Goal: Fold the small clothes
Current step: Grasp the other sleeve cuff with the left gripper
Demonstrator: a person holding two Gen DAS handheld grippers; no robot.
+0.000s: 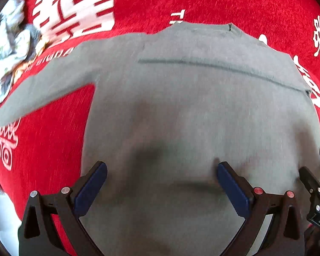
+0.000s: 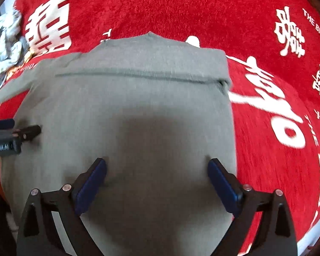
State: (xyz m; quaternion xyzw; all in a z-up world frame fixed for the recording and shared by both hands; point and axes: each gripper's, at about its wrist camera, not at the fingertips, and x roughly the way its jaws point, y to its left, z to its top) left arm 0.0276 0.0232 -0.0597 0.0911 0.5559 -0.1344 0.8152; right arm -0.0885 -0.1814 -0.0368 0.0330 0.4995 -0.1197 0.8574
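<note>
Two pairs of tongs hover low over a grey long-sleeved top (image 1: 181,111), and both are spread wide, pinching nothing: the left tongs (image 1: 162,177) over the lower middle of the garment, the right tongs (image 2: 156,175) just beside them toward the right edge. That top lies flat on a red blanket with white characters (image 1: 234,2). What's done? One sleeve looks already folded across the chest, its cuff (image 2: 223,84) ending at the right side. What's left? The other sleeve (image 1: 44,93) sprawls out over the red to the left, and the body looks unfolded as yet. Roughly a third through, I'd judge. More crumpled clothes (image 2: 4,42) wait at far left.
</note>
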